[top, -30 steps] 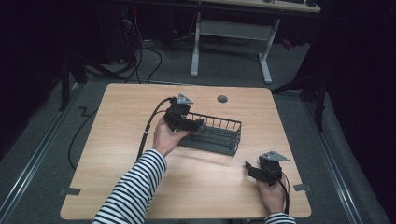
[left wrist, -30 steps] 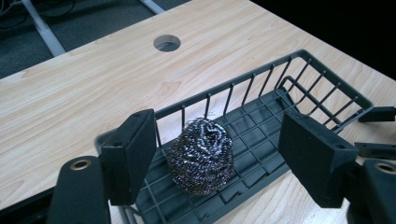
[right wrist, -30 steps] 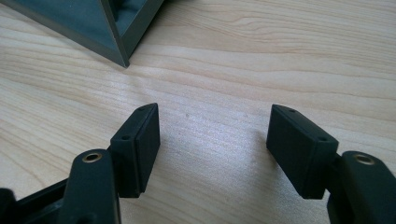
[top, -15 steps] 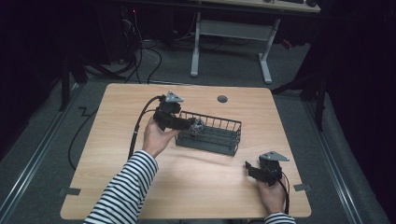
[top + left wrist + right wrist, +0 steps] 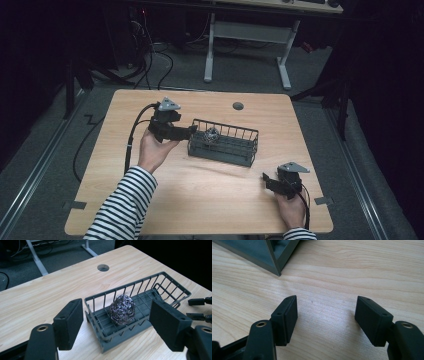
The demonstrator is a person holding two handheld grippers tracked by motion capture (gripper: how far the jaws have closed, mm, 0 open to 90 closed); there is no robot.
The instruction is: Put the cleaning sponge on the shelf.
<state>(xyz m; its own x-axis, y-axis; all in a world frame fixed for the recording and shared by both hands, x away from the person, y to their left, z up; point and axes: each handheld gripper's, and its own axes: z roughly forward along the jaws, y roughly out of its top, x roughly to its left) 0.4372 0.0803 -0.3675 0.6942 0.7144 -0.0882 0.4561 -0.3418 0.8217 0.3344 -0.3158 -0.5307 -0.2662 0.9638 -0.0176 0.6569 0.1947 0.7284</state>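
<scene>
A dark grey wire basket [image 5: 246,145] stands mid-table, and a steel-wool ball [image 5: 212,135] rests in its left end. My left gripper [image 5: 189,131] hovers just off that end, open and holding nothing. In the left gripper view the ball [image 5: 122,309] sits inside the basket [image 5: 140,280], framed by the wide-apart jaws of the left gripper [image 5: 116,311]. My right gripper [image 5: 266,180] rests near the table's front right corner, open. In the right gripper view the right gripper [image 5: 325,303] is over bare wood, with a basket corner [image 5: 274,255] at the top left.
A round cable hole [image 5: 238,106] lies in the tabletop behind the basket. The left gripper's cable [image 5: 131,137] trails off the table's left side. Beyond the table a white desk frame [image 5: 245,35] stands on the dark floor.
My left gripper has drawn back to the left, away from the basket's end, and the steel-wool ball now shows lying in the basket. The right gripper has not moved.
</scene>
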